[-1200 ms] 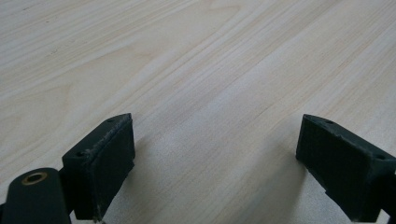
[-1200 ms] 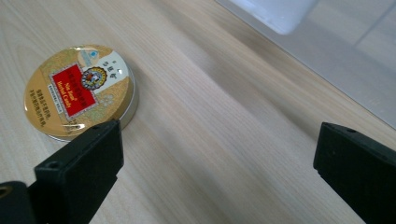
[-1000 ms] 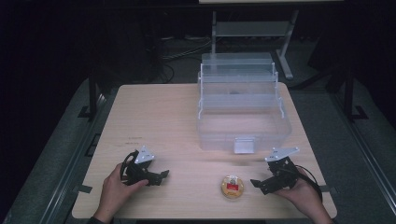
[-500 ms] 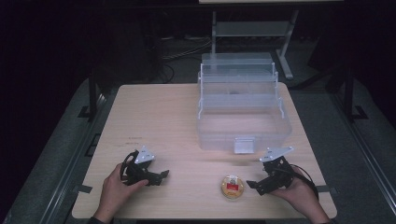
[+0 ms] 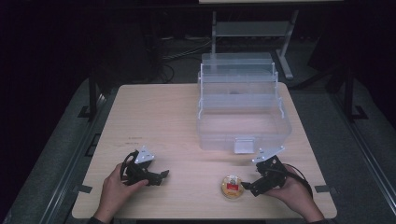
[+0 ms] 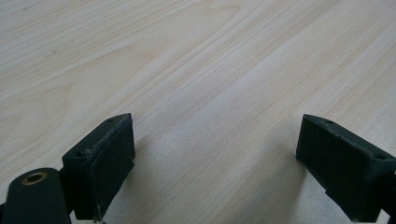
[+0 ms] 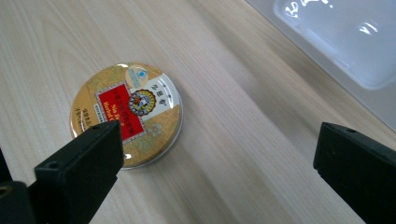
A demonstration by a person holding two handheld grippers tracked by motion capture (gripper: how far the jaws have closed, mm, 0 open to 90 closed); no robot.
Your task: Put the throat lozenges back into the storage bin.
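A small round gold tin (image 5: 230,186) with a red label lies flat on the wooden table (image 5: 168,121) near the front right. The tin (image 7: 126,113) is close ahead of my right gripper (image 7: 219,177), partly behind its left jaw. My right gripper (image 5: 247,187) is open, just right of the tin, with nothing between its jaws. At the front left, my left gripper (image 5: 161,177) rests low over bare wood; its jaws (image 6: 215,163) stand wide apart and empty, so it is open.
A clear plastic storage box (image 5: 243,105) with tiered trays stands open at the back right of the table; its front latch (image 5: 243,145) faces me. Its corner (image 7: 341,42) lies just beyond my right gripper. Dark floor and a metal frame (image 5: 252,28) surround the table.
My right gripper has slid left toward the tin, closing the gap to it. The left gripper and the tin have stayed where they were.
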